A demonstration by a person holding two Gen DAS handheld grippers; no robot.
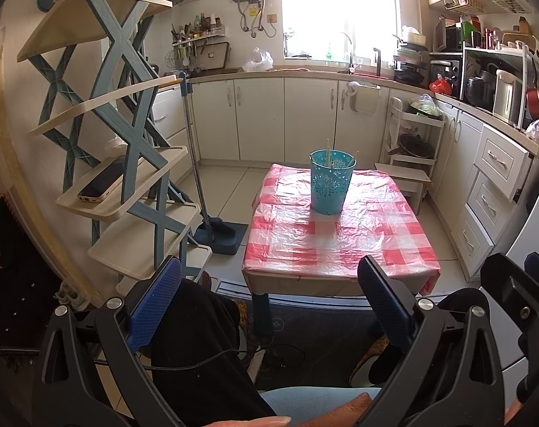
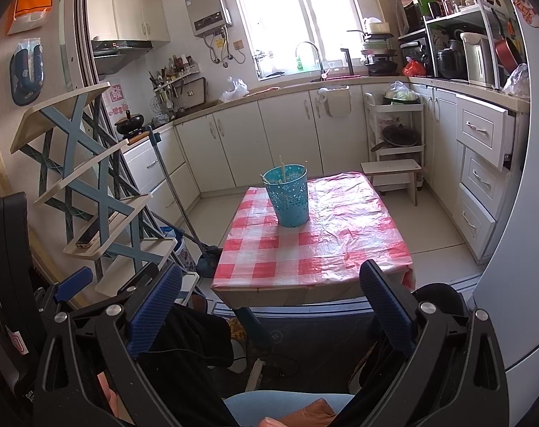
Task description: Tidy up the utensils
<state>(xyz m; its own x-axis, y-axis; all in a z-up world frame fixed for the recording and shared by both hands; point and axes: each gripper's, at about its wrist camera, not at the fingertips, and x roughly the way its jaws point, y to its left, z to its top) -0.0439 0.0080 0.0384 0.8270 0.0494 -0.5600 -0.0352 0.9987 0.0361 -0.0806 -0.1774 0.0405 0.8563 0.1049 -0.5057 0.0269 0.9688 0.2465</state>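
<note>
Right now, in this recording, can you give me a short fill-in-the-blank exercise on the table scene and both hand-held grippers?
1. The teal bucket stands on a table covered by a red-and-white ____ cloth.
2. Pale sticks stand ____ the bucket.
3. The left hand-held gripper is ____, holding nothing.
4. The right hand-held gripper holds ____.

Missing words: checked; inside; open; nothing

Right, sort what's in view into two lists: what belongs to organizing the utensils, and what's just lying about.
For the job:
teal holder on the checked table
sticks standing in it, probably chopsticks
left gripper and right gripper, both open and empty

Just lying about:
phone on the folding rack
broom
small stool
</note>
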